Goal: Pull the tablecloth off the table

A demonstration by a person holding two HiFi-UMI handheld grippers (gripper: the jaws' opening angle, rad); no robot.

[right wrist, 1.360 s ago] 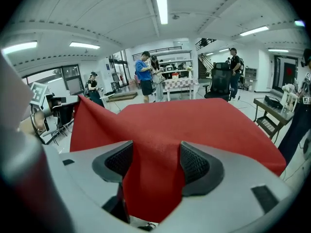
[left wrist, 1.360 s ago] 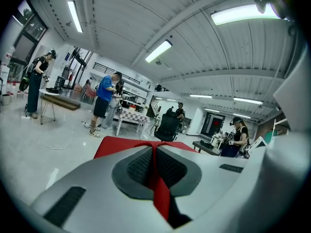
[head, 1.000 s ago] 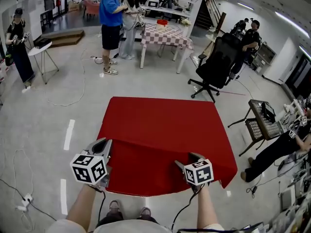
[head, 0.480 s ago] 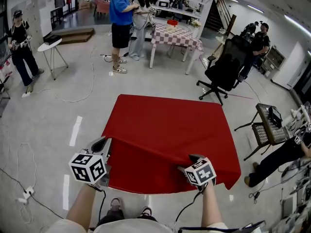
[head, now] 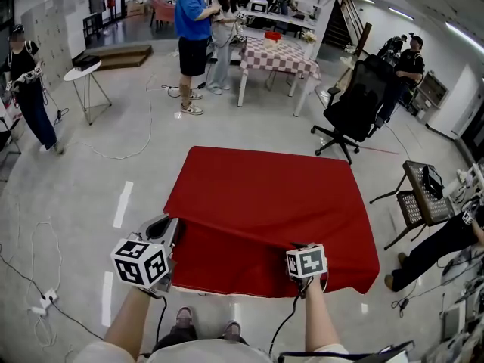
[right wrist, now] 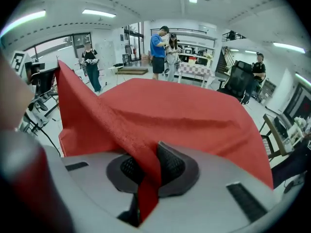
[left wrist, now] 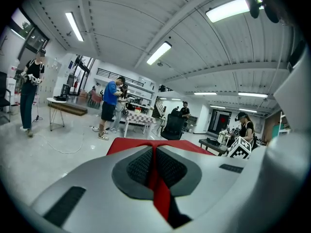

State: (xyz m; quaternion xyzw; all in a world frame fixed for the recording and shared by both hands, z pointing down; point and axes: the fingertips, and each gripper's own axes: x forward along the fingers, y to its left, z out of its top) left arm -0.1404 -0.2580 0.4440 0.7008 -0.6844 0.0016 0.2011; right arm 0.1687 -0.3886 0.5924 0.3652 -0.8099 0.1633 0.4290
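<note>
Head view: tablecloth (head: 272, 195) lay red and nearly flat over the table, which it hid entirely. The left gripper (head: 162, 231) sat at the tablecloth's near left corner. The right gripper (head: 304, 249) sat on its near edge, toward the right corner. A fold ran along that edge between them.

Left gripper view: the jaws were fully closed, pinching a thin strip of tablecloth (left wrist: 159, 193) between the pads.

Right gripper view: the jaws had just been closing and pressed a bunched fold of tablecloth (right wrist: 146, 188) between the pads.

Procedure, as judged: confirm both pinches are firm. Then draw both grippers back together at equal pace, keeping them low, so the far edge slides evenly and neither corner slips free.
</note>
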